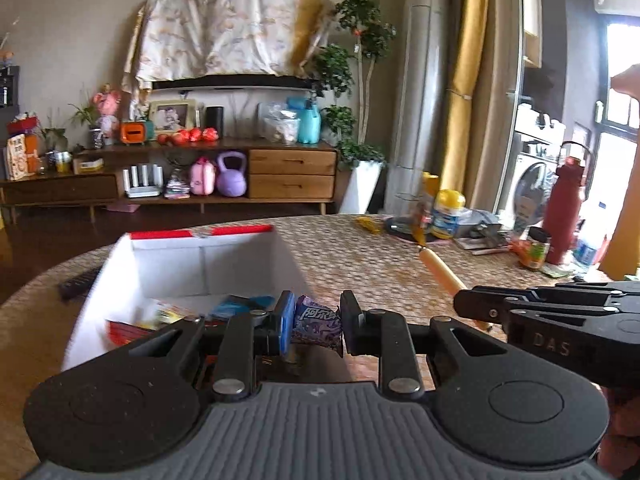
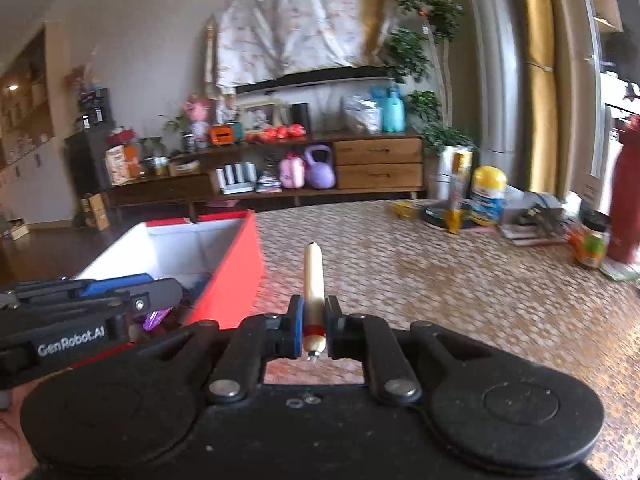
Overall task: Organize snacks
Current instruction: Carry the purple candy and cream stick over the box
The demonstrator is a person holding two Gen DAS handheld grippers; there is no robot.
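Note:
My left gripper [image 1: 316, 326] is shut on a purple candy packet [image 1: 316, 326] and holds it at the near right corner of a red box with a white inside [image 1: 208, 258]. Several snack packets [image 1: 168, 314] lie in the box. My right gripper [image 2: 313, 326] is shut on a pale sausage stick [image 2: 313, 280] with a red band, held above the woven tablecloth, right of the box [image 2: 232, 276]. The sausage [image 1: 442, 274] and the right gripper also show in the left wrist view. The left gripper shows at the left of the right wrist view, with the purple packet [image 2: 156, 317] under it.
On the far right of the round table [image 1: 380, 264] stand a yellow-capped tub [image 1: 448, 212], a red bottle [image 1: 564, 216], a small jar [image 1: 536, 250] and papers. A dark remote [image 1: 78, 280] lies left of the box. A TV cabinet stands behind.

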